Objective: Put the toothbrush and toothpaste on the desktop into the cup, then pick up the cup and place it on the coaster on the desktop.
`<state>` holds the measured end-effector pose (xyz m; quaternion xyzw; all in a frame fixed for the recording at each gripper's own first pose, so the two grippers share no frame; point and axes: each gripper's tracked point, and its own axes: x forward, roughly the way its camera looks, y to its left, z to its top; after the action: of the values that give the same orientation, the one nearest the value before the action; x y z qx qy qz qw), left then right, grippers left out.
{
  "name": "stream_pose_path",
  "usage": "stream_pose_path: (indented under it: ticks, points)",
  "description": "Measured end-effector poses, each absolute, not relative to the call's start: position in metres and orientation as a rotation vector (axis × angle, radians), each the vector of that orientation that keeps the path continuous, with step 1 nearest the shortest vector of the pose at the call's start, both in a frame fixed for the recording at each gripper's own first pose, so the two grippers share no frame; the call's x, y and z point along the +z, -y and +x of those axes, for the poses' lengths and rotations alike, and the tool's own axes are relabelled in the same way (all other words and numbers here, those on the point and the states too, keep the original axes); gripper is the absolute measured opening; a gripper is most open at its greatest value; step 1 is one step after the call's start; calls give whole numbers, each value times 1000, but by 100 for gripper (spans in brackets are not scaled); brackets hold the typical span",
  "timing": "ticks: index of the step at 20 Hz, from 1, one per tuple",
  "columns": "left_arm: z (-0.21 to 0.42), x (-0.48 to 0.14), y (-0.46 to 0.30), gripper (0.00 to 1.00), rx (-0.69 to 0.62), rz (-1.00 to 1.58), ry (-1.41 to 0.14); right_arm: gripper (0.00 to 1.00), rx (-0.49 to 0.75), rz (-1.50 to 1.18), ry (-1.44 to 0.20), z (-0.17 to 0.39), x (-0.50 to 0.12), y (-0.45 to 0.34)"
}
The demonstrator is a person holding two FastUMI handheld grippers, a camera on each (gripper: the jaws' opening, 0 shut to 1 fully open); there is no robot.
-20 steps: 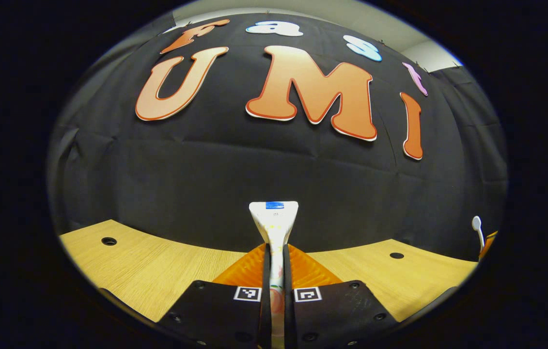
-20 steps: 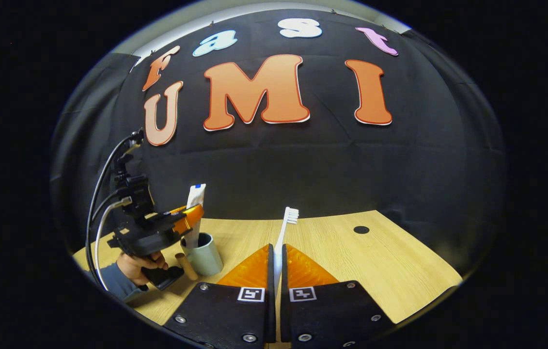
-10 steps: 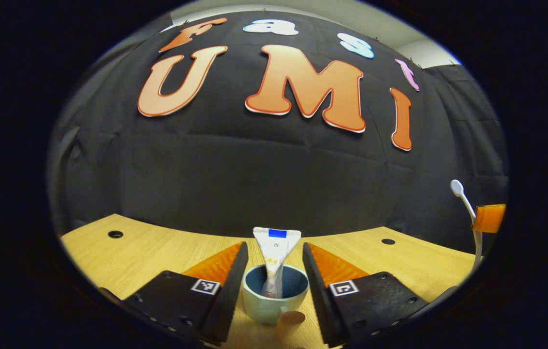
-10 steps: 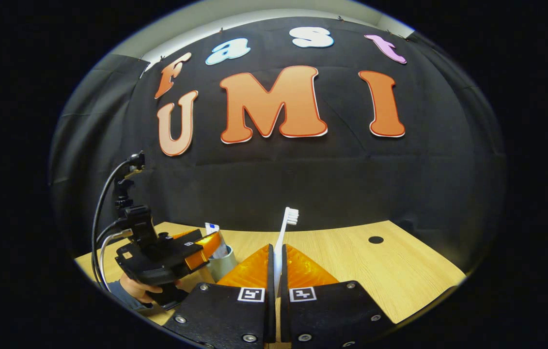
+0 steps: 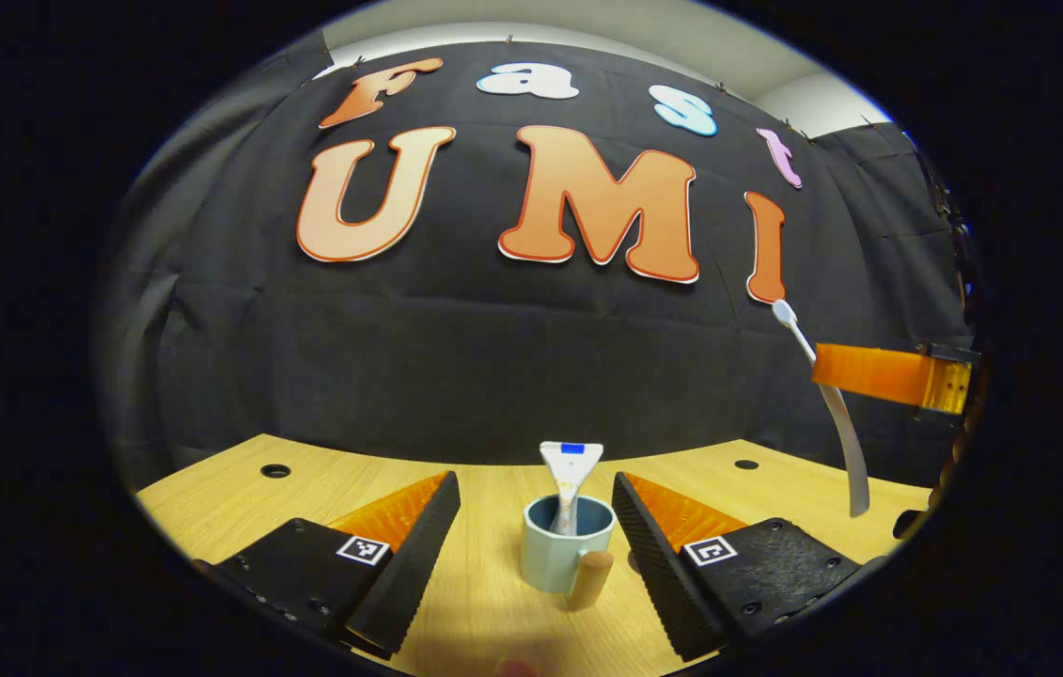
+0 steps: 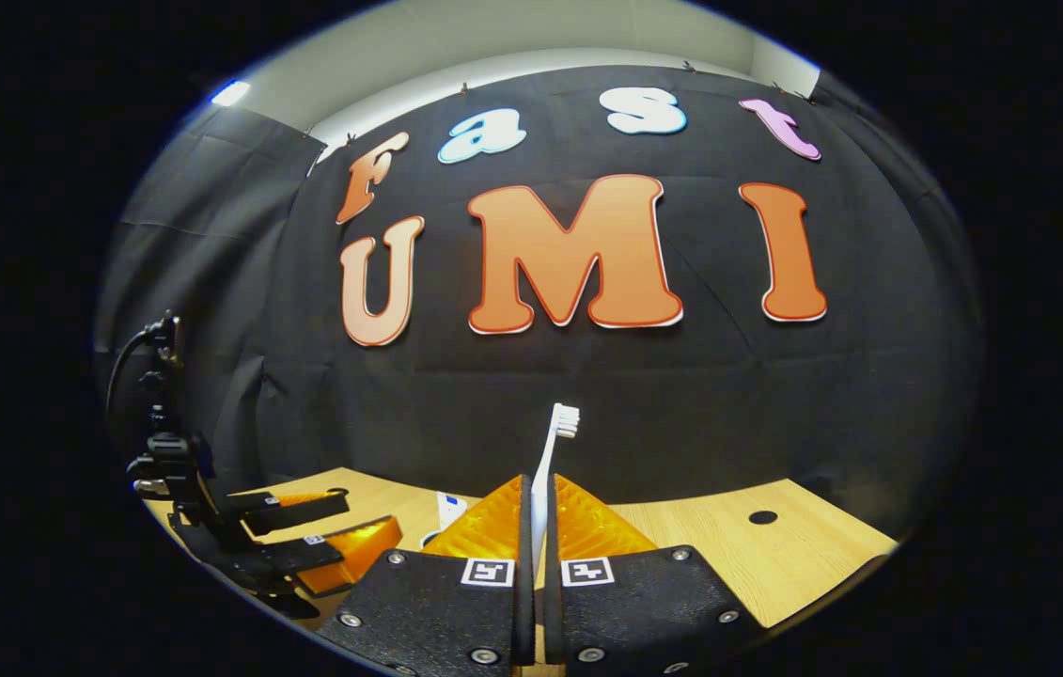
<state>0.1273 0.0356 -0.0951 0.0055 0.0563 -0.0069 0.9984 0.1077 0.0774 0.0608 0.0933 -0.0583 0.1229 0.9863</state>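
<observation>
The left tool (image 5: 536,527) is wide open, so move the right tool (image 6: 536,527), holding the toothbrush (image 6: 552,449), slowly over the cup (image 5: 567,557) beside the toothpaste (image 5: 570,475) and drop it in

A pale blue cup (image 5: 567,556) with a wooden handle stands upright at lower centre, the white toothpaste tube (image 5: 570,475) leaning inside it. A white toothbrush (image 6: 552,464) points bristles-up at centre.

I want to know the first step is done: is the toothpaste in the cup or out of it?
In. The toothpaste stands in the cup, tail end up; the left gripper is open around them.
</observation>
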Motion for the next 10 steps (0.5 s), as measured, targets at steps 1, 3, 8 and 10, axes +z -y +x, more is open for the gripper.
stream_pose_path:
  ticks: [1,3,8,10]
  points:
    - [120,-94,-43,98,-1,16,-111,4,256,192,146,112,67,-83]
    - [109,-94,-53,98,14,15,-112,4,275,200,194,119,76,-96]
    - [78,-91,-70,98,15,-19,-105,4,343,252,260,140,83,-129]
    - [67,-86,-82,98,44,-2,-98,4,366,284,293,146,89,-138]
